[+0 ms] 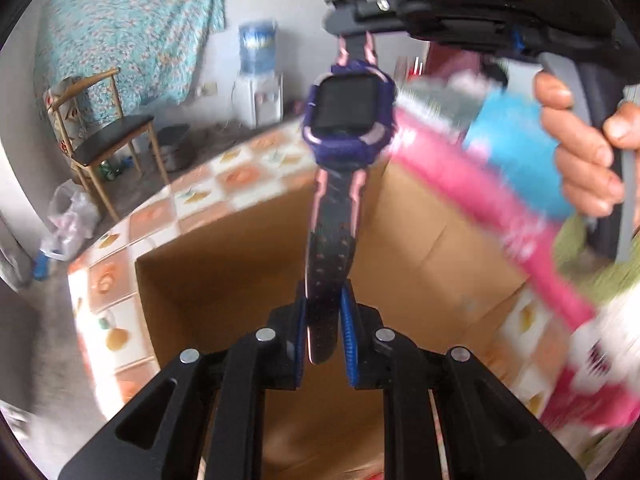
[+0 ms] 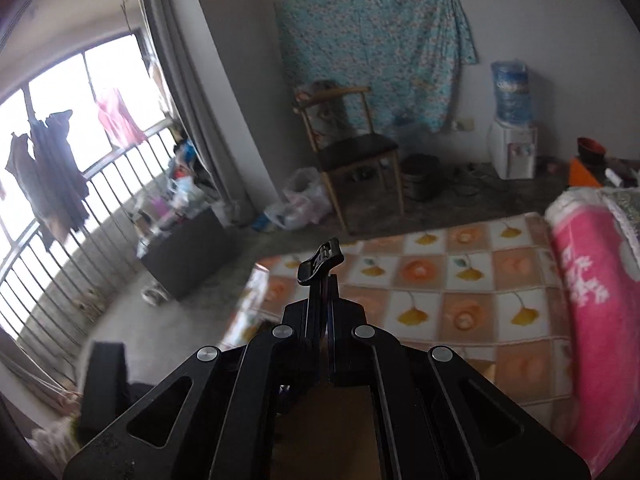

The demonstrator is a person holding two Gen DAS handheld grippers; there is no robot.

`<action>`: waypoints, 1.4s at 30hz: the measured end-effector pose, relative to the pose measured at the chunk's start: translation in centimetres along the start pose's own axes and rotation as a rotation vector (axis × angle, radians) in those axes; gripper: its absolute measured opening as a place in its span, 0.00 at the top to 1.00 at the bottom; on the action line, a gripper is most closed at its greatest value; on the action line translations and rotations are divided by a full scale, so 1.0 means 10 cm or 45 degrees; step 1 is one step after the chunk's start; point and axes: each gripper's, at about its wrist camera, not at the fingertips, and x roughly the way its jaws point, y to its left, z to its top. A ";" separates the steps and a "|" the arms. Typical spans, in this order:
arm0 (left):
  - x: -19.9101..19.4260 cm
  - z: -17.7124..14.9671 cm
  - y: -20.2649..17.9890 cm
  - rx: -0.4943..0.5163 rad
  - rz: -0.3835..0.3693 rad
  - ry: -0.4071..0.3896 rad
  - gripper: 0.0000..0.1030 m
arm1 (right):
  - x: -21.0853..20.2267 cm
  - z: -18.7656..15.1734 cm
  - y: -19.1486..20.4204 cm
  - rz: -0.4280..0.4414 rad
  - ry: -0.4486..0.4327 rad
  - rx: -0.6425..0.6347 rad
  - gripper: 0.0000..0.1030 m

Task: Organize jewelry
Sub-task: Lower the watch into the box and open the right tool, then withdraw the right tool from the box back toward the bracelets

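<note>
The watch (image 1: 344,120) is held stretched above the open cardboard box (image 1: 420,240), one strap end clamped in the left tool (image 1: 325,322), the buckle end clamped in the right tool (image 1: 352,20). It is not yet stowed; lowering and release are judged to remain.

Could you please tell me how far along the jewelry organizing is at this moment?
Done: nothing visibly stored yet. In hand: the purple watch is stretched between both grippers, left gripper and right gripper each clamping a strap end above the open cardboard box. Left: lowering it in and releasing.
</note>
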 end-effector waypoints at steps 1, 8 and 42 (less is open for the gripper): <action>0.11 0.01 0.04 0.018 0.025 0.069 0.86 | 0.11 -0.07 -0.02 -0.062 0.051 -0.028 0.99; 0.64 0.10 0.24 0.103 0.071 0.374 0.86 | 0.59 -0.36 -0.06 -0.238 0.303 -0.146 0.99; -1.31 -1.08 0.03 -0.204 -0.017 -0.136 0.11 | -1.41 -1.65 0.12 0.105 0.158 0.110 0.44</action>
